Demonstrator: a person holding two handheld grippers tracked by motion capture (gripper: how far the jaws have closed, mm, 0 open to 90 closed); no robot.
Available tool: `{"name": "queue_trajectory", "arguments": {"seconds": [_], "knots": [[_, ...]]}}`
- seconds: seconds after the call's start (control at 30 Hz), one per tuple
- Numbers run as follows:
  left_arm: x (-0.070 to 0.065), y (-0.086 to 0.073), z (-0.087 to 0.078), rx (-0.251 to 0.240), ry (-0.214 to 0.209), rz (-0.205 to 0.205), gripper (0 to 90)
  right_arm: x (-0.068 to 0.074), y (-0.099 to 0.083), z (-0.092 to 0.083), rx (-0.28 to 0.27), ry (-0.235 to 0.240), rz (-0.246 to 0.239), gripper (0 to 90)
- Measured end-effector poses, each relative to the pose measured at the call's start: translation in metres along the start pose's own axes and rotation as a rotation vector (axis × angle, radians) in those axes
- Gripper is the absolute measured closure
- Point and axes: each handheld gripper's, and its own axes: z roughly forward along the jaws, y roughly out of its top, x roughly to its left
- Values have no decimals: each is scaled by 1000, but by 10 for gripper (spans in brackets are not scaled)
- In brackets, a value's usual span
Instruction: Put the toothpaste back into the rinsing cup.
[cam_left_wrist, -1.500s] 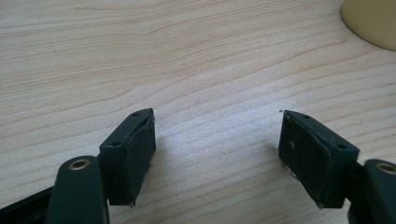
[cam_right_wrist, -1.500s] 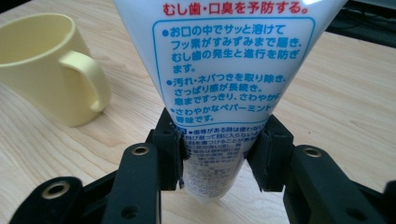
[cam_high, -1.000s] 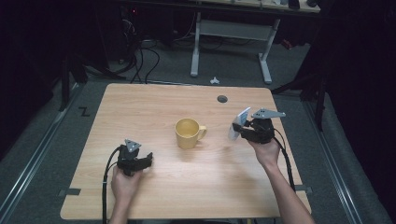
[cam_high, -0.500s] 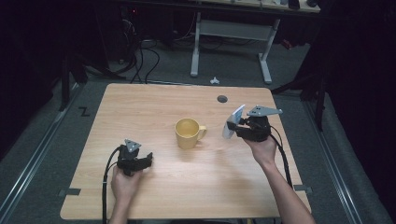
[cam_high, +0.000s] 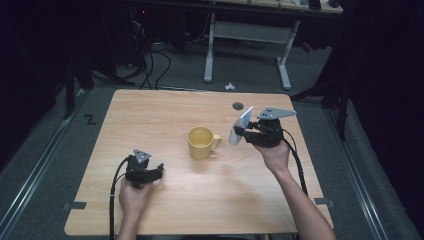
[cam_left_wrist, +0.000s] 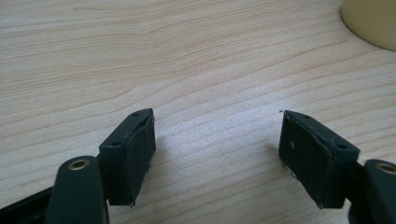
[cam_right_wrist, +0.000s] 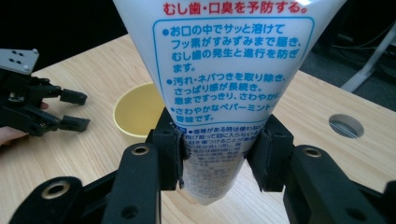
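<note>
One wooden table (cam_high: 200, 210) carries one yellow mug (cam_high: 201, 142) near its middle. Right of the mug, the right gripper (cam_high: 240, 132) pinches one white tube (cam_high: 241, 125) above the tabletop; the right gripper view cuts off the tube's top but shows its blue print. Left of the mug, the left gripper (cam_high: 158, 171) rests with jaws spread, nothing between them.

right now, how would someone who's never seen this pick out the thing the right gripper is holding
Start at the wooden table and find the yellow mug near its middle. Just right of the mug, the right gripper holds a white tube above the tabletop. It is the one white thing here, printed with blue and red Japanese text.
</note>
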Motion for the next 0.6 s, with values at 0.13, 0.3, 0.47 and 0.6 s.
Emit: {"name": "queue_trajectory", "arguments": {"seconds": [0.13,0.3,0.47,0.6], "knots": [[0,0,0,1,-1,0,275,4,8,2,-8,12,-12,600],[0,0,0,1,-1,0,275,9,16,4,-16,29,-20,601],[0,0,0,1,-1,0,275,15,25,9,-24,46,-34,601],[0,0,0,1,-1,0,275,18,30,13,-29,59,-36,601]]}}
